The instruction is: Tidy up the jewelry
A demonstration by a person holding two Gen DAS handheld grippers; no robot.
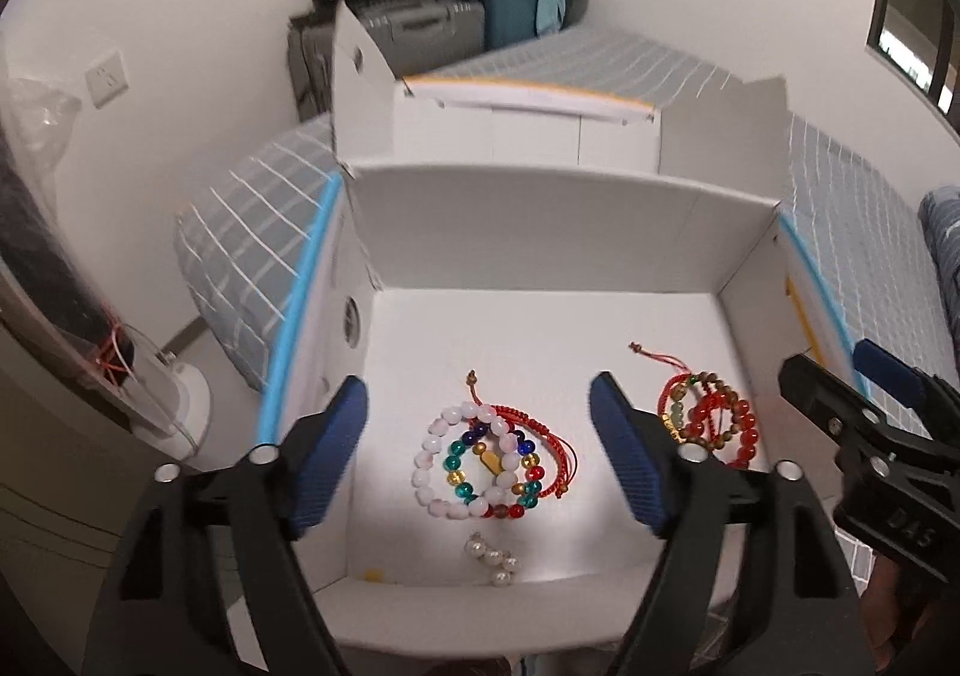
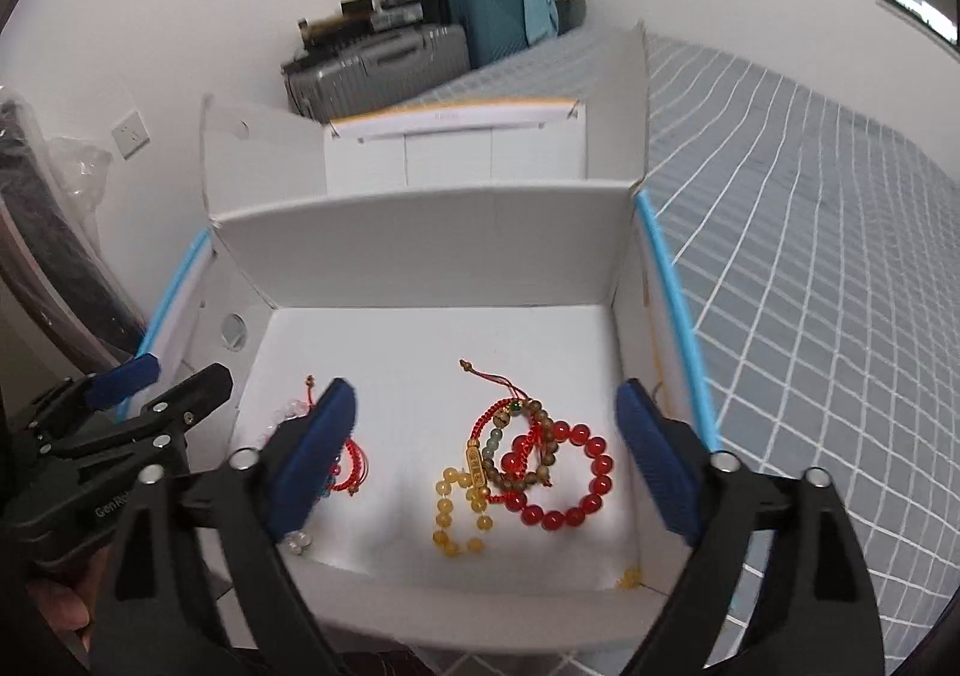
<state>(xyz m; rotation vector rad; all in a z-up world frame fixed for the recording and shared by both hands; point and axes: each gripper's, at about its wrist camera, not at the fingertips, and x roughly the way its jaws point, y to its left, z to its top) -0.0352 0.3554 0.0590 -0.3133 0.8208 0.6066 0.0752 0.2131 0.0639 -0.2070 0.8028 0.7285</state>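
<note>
I see both grippers spread wide and holding nothing, the left gripper above one heap, the right gripper above the other. The white box sits on the bed, walled on all sides, its far floor bare. Two heaps lie apart near the front wall: the multicoloured bracelets left, red bead bracelet and yellow bead bracelet right.

Evenly lit from above, bright on the white box floor with mild glare and soft shadows under the beads. Strong fisheye bending at the edges, dark vignette in the corners. Slight motion blur on the blue pads and the far clutter; daylight at the window
</note>
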